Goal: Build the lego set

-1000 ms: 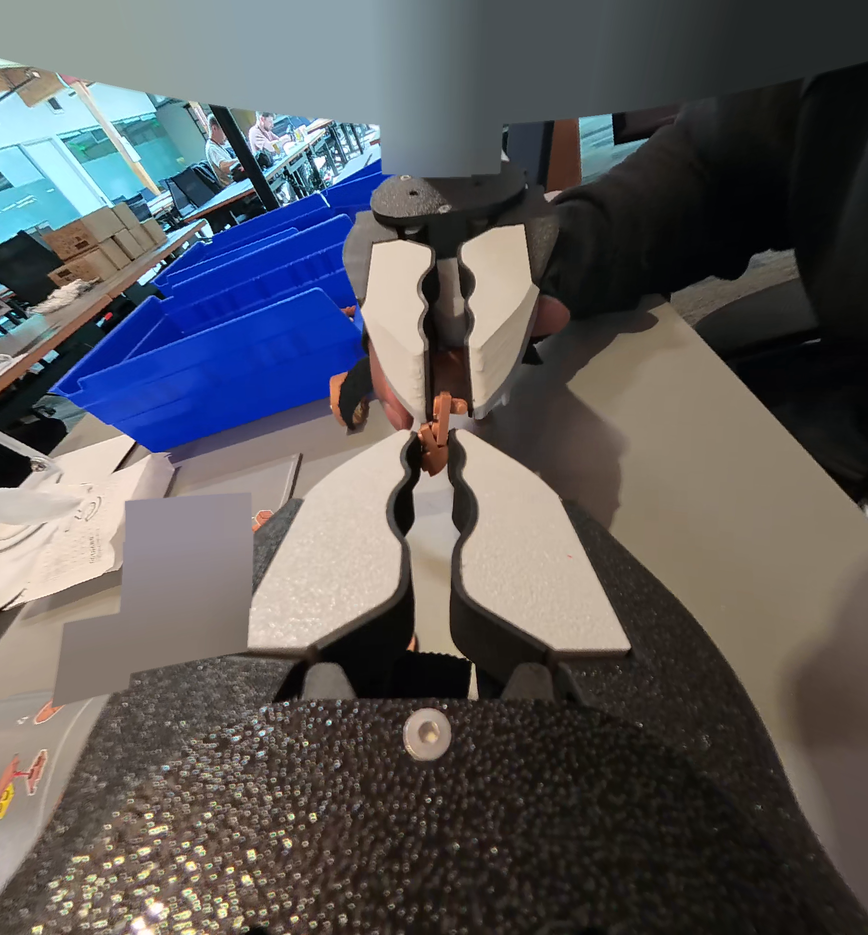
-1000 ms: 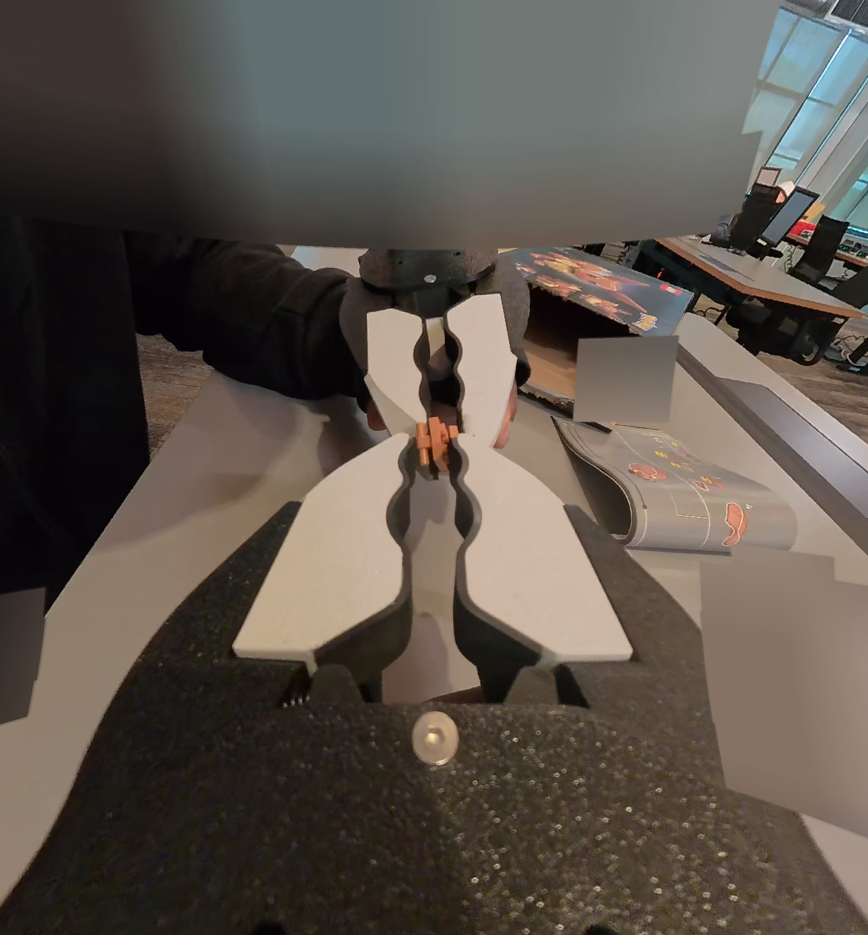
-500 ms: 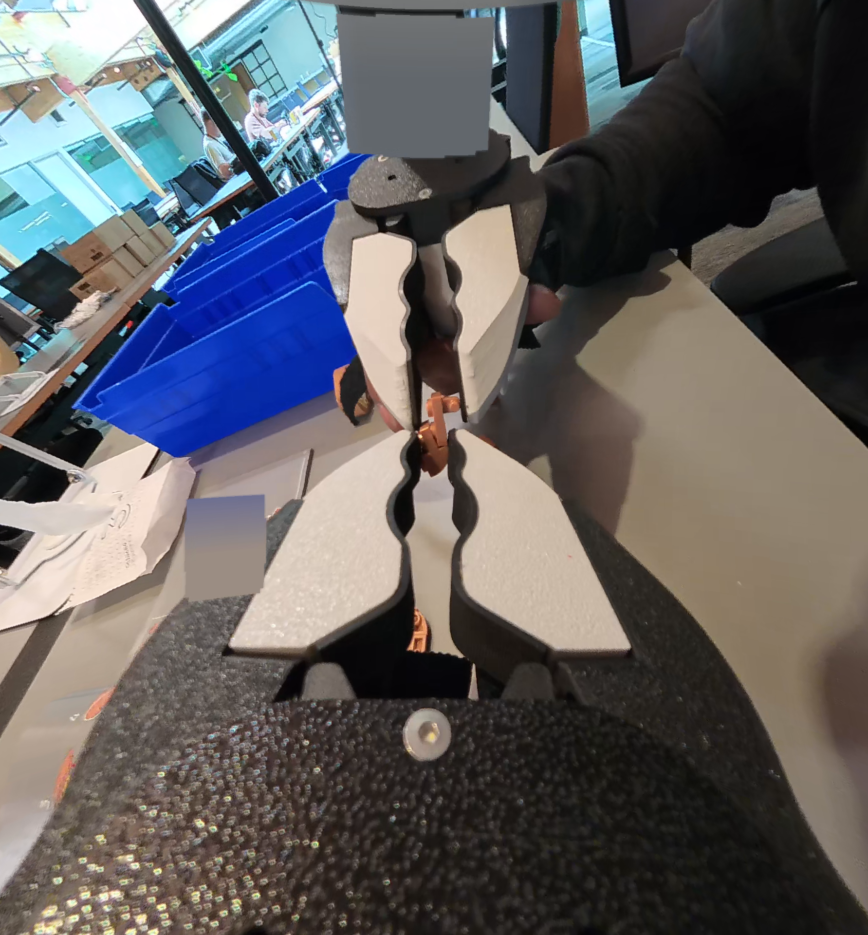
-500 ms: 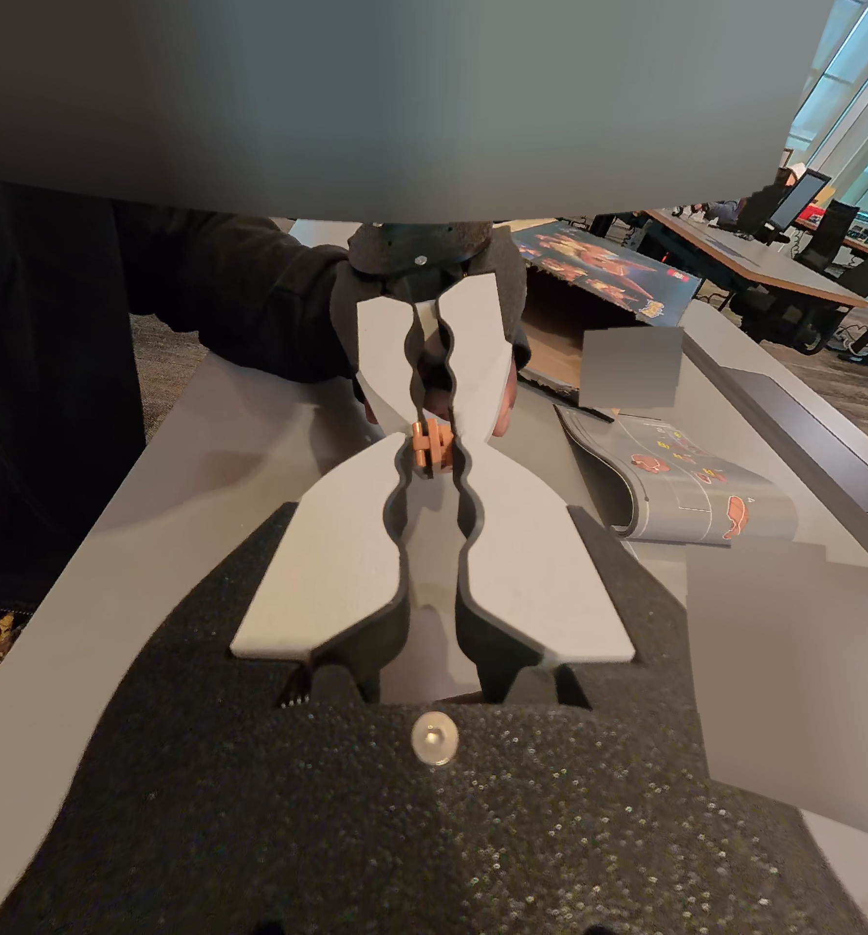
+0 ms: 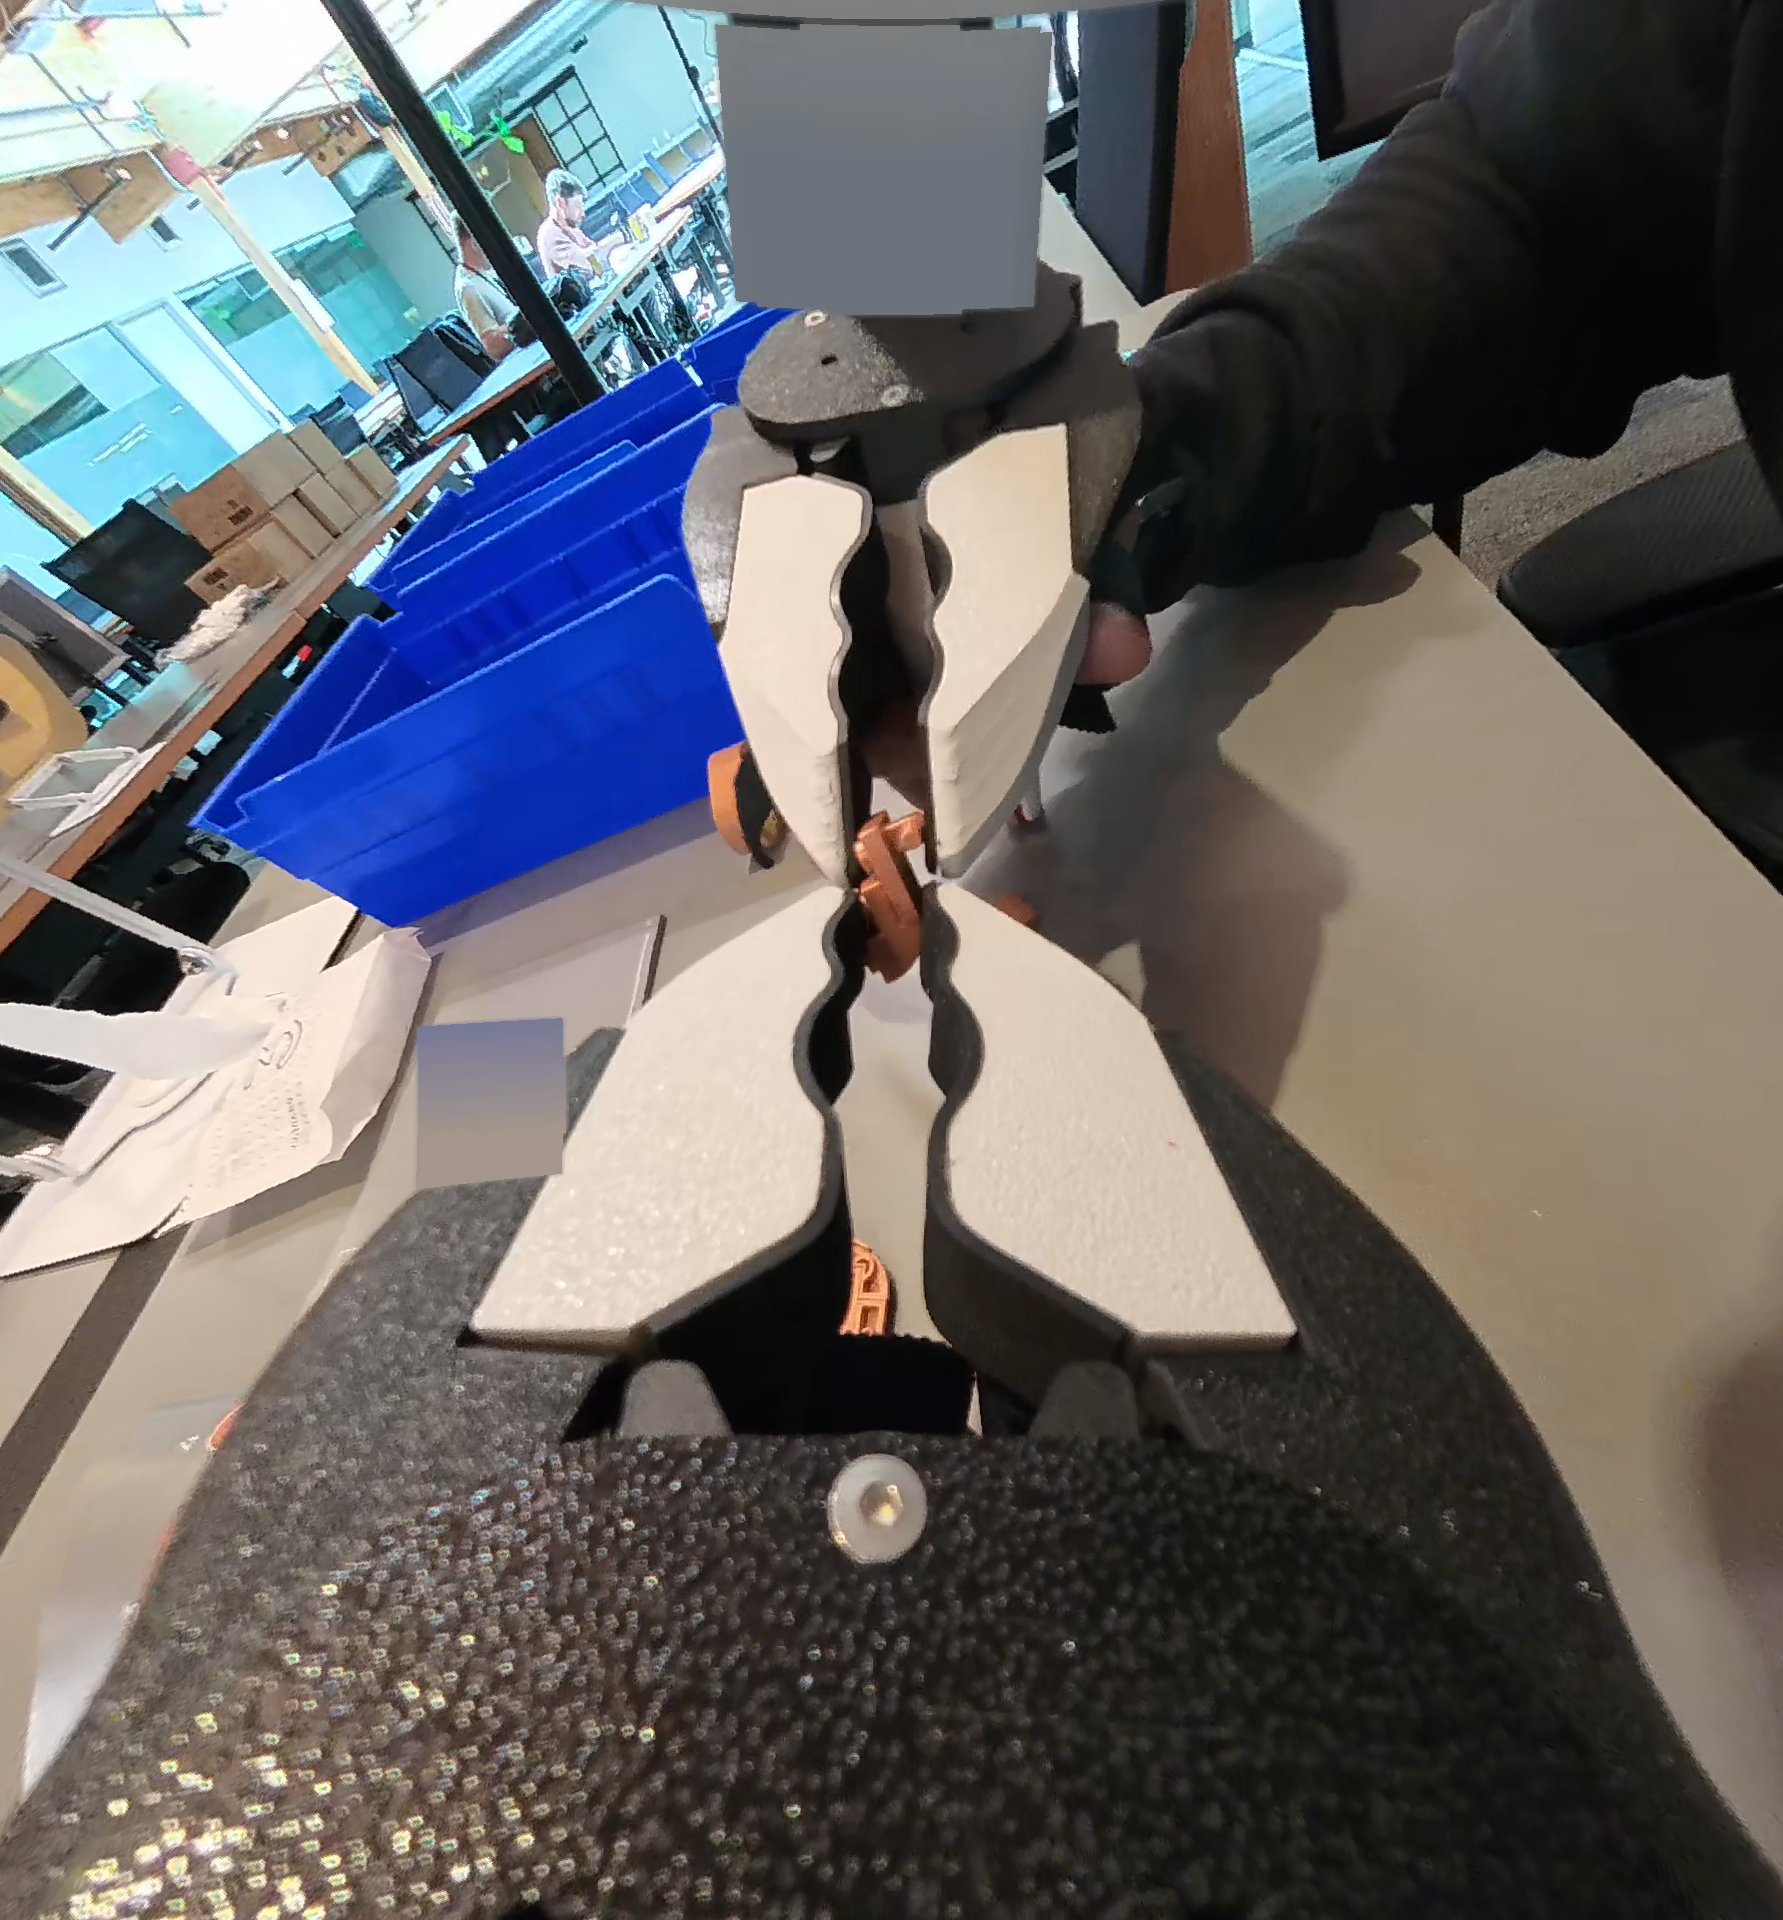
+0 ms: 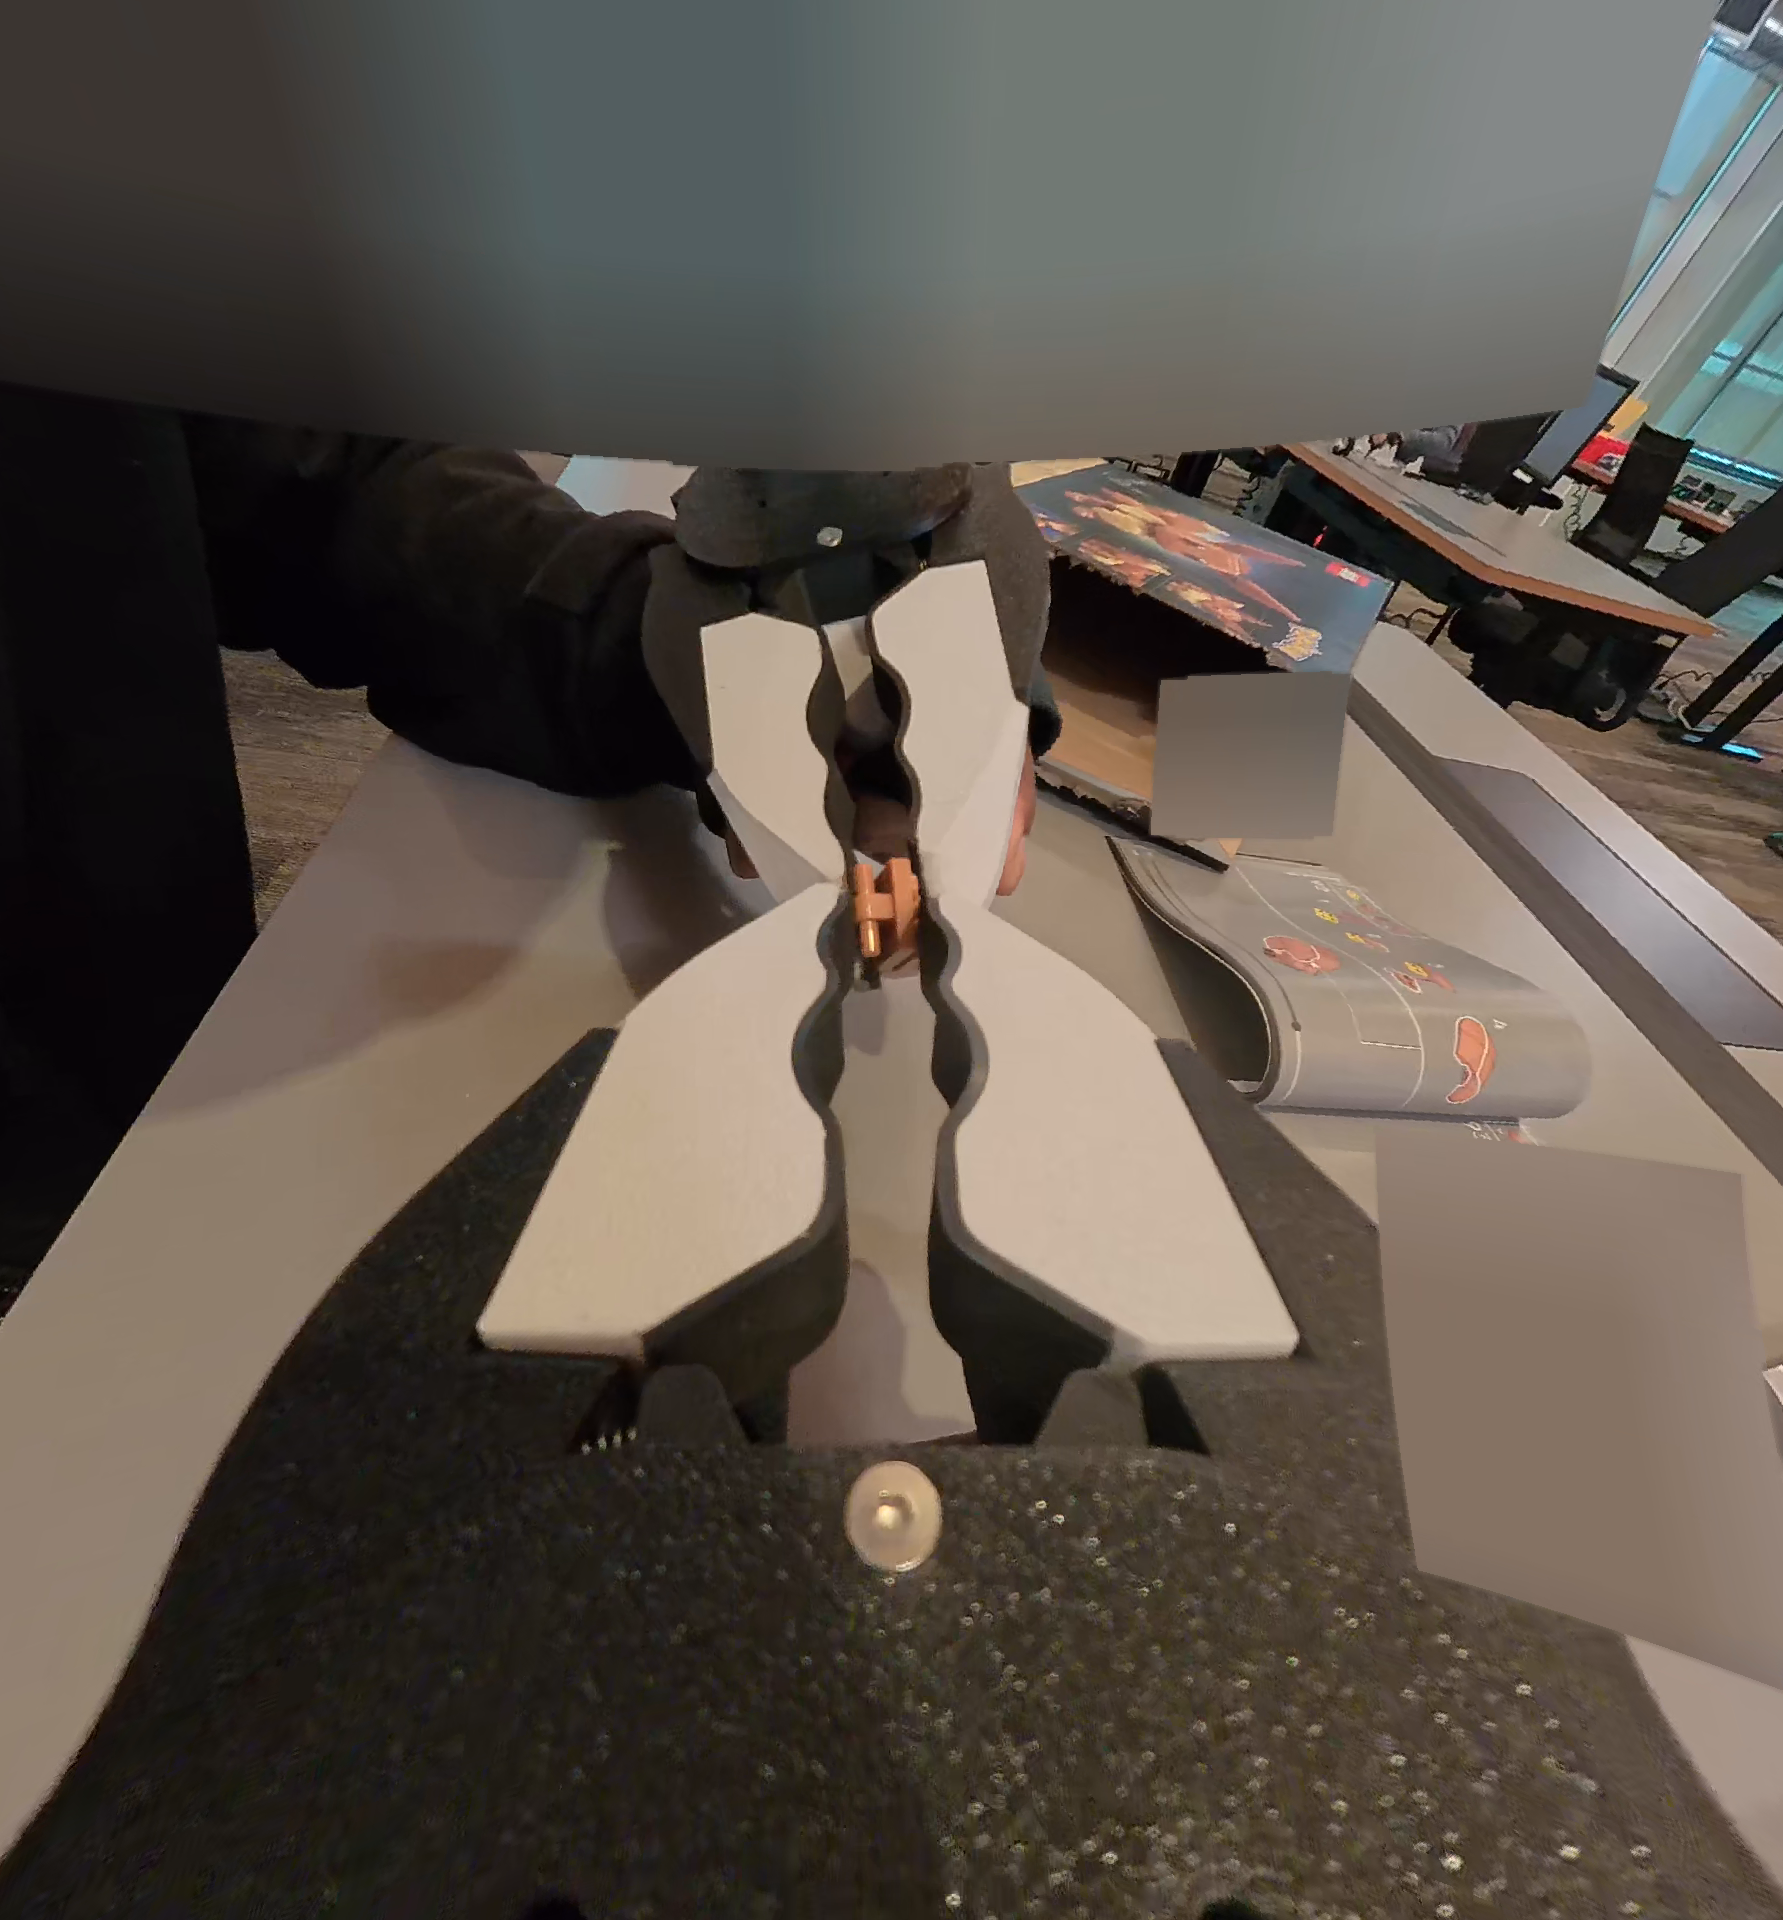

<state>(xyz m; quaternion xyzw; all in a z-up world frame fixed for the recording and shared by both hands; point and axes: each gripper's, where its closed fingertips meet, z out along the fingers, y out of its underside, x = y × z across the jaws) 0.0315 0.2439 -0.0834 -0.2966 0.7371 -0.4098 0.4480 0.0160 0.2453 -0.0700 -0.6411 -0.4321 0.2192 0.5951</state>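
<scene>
Both grippers meet tip to tip above the grey tabletop (image 5: pixel 1489 935), well clear of its surface. Between them sits a small orange-brown plastic piece (image 5: pixel 889 883), apparently two little toy-brick parts joined or being joined.

Left gripper (image 5: pixel 882 914): jaws nearly together, clamped on the lower part of the plastic piece. Right gripper (image 6: pixel 882 935): jaws likewise narrow, clamped on the piece from the opposite side; in the right wrist view a short peg shows on it (image 6: pixel 871 914).

Handling, as judged: hard, stiff, very light, smooth-sided, so likely to twist or pop out if pinched on an edge. Flat faces look like the best hold; the peg looks the weakest point.

Nearby: blue bins (image 5: pixel 513 727), white paper (image 5: pixel 243 1122), curled booklet (image 6: pixel 1386 997), open cardboard box (image 6: pixel 1178 623).
</scene>
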